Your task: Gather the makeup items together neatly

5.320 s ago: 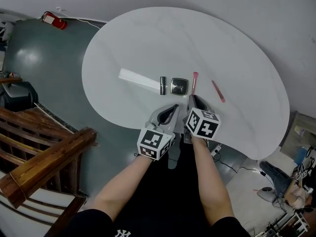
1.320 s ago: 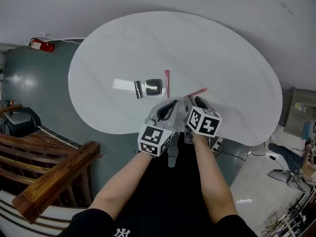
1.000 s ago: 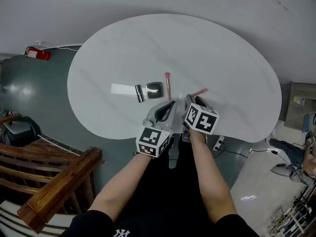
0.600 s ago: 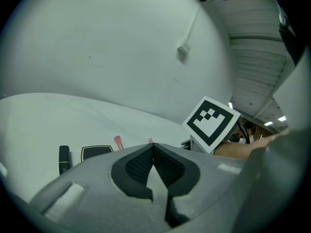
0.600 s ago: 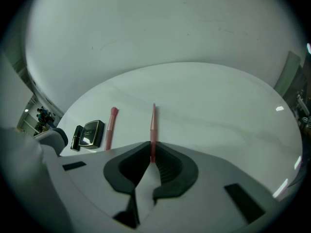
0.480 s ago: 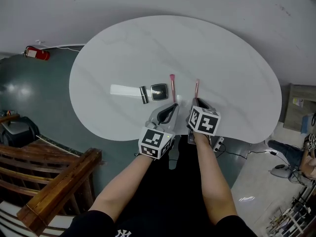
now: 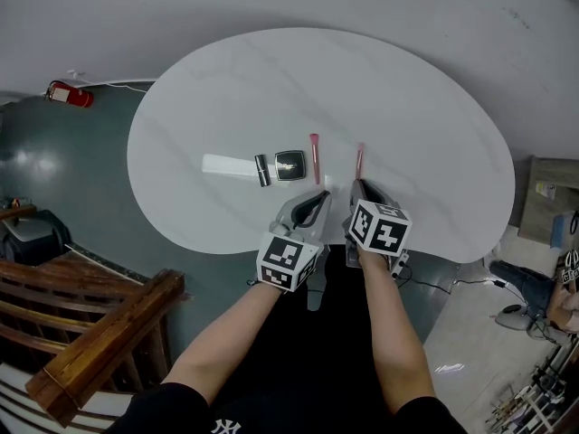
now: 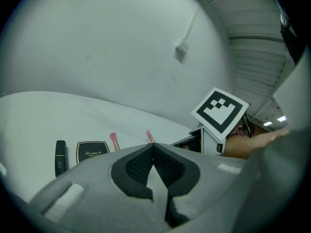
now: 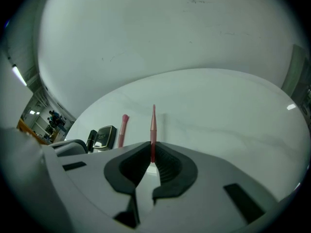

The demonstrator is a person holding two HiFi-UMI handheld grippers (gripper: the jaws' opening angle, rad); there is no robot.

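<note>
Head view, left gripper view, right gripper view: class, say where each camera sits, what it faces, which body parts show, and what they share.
Head view: on the head, steeply down at the table; shows both forearms, left claw, right claw.
Left gripper view: on the left claw, along its shut jaws; shows the right claw's cube.
Right gripper view: on the right claw, along jaws that have just been closing on a pink pencil.
Shared: all show compact and brush.

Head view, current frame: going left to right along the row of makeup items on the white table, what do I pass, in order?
white bar → black tube → black compact → pink brush → slim pink pencil
</note>
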